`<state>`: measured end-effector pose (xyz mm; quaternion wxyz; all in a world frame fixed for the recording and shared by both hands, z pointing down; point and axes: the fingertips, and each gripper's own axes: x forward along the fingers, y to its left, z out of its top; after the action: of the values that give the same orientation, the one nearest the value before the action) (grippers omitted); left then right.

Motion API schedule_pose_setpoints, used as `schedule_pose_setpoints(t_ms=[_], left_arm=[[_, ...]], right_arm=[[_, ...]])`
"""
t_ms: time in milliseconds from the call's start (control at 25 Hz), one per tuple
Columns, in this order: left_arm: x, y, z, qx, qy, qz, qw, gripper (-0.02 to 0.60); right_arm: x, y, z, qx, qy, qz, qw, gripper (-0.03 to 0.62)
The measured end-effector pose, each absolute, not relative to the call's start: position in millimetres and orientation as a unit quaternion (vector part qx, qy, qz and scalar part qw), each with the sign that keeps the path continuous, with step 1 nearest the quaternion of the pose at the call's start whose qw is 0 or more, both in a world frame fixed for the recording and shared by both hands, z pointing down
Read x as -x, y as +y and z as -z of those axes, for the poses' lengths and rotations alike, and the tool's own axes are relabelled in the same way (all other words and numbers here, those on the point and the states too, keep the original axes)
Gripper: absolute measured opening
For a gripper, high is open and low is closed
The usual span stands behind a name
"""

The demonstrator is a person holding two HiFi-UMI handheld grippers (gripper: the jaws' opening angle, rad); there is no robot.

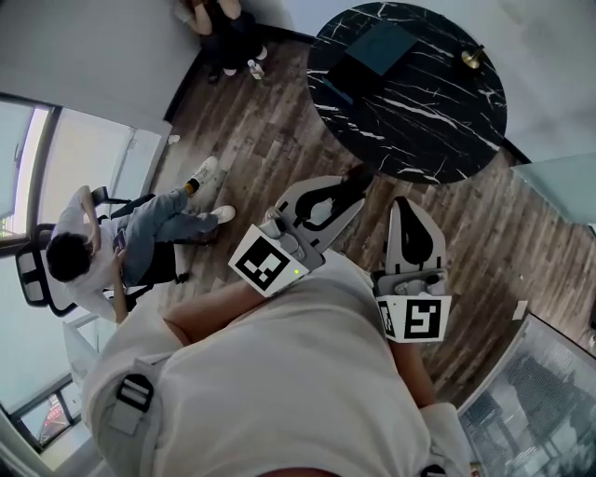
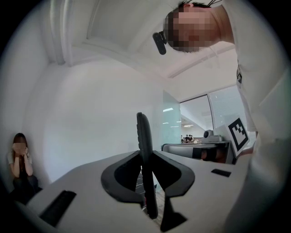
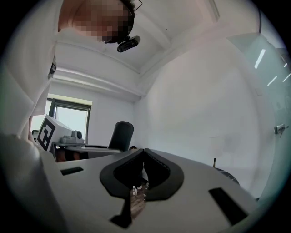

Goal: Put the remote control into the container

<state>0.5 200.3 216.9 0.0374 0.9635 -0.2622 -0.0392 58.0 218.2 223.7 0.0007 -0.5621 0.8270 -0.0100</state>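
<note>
My left gripper (image 1: pixel 352 183) is shut on a slim black remote control (image 1: pixel 355 179), held above the wood floor near the table's edge. In the left gripper view the remote control (image 2: pixel 144 145) stands edge-on, clamped between the jaws of the left gripper (image 2: pixel 146 159) and sticking out past them. My right gripper (image 1: pixel 402 203) hangs beside the left one, jaws together with nothing in them; the right gripper (image 3: pixel 143 154) shows the same in its own view. A dark teal open container (image 1: pixel 376 50) lies on the round black marble table (image 1: pixel 438 121), well ahead of both grippers.
A small brass object (image 1: pixel 472 58) stands at the table's far right. A person sits on a chair (image 1: pixel 102 252) to the left, and another crouches by the far wall (image 1: pixel 222 26). A glass panel (image 1: pixel 549 401) is at the lower right.
</note>
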Motion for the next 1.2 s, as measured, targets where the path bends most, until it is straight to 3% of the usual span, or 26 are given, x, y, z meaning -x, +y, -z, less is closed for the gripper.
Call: schedule_pose_setpoints(t_ms=[1200], left_arm=[[6,-25,-246,-0.974,-0.216,-0.02,0.066,0.08]], right_arm=[[-48,-8,-248,0.592,0.804,0.059,-0.011,0.011]])
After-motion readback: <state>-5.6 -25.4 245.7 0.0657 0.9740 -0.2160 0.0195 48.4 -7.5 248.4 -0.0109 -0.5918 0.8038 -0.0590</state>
